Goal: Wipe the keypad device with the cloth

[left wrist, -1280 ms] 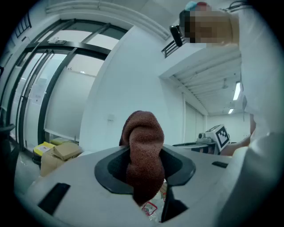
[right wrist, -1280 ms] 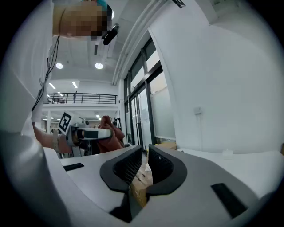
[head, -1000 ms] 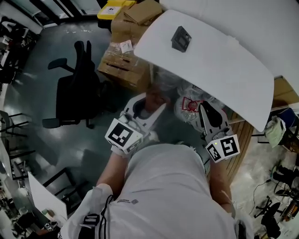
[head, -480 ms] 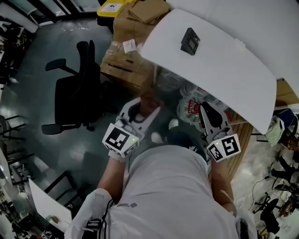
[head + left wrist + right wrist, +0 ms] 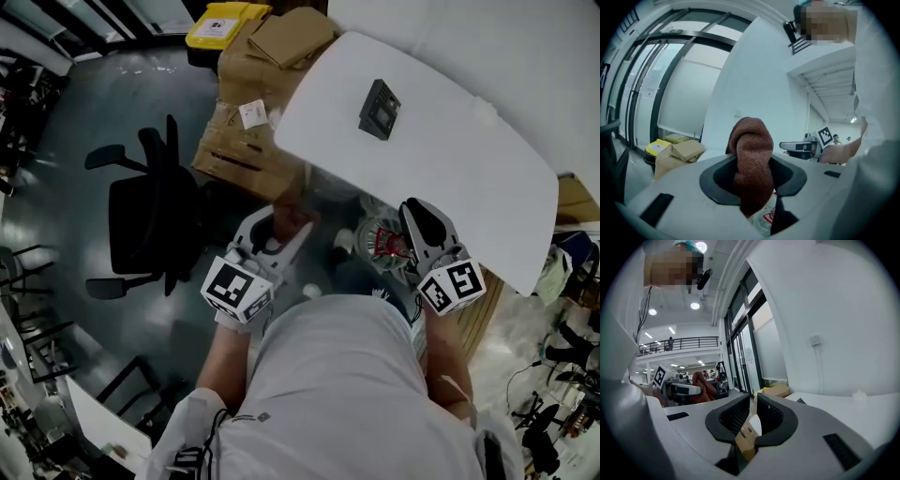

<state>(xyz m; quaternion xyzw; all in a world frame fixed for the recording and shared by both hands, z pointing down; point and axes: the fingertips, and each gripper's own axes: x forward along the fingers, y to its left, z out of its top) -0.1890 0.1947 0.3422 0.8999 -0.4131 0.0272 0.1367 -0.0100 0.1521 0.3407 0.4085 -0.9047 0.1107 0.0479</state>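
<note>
Keypad device (image 5: pixel 379 109) is seen flat on the white table (image 5: pixel 469 169) in the head view. In its own view the left gripper (image 5: pixel 752 178) is shown clamped on the cloth (image 5: pixel 751 150), judged soft and limp, at a bunched fold. The right gripper (image 5: pixel 751 420) is seen in its own view shut and empty.

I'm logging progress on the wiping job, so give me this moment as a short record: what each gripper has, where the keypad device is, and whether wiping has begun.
left gripper: shut on the brown cloth, which bulges up out of the jaws
right gripper: shut, nothing held
keypad device: lies on the white table, apart from both grippers
wiping: not begun; the cloth is not touching the device
nearby: cardboard boxes and an office chair on the floor beside the table
</note>
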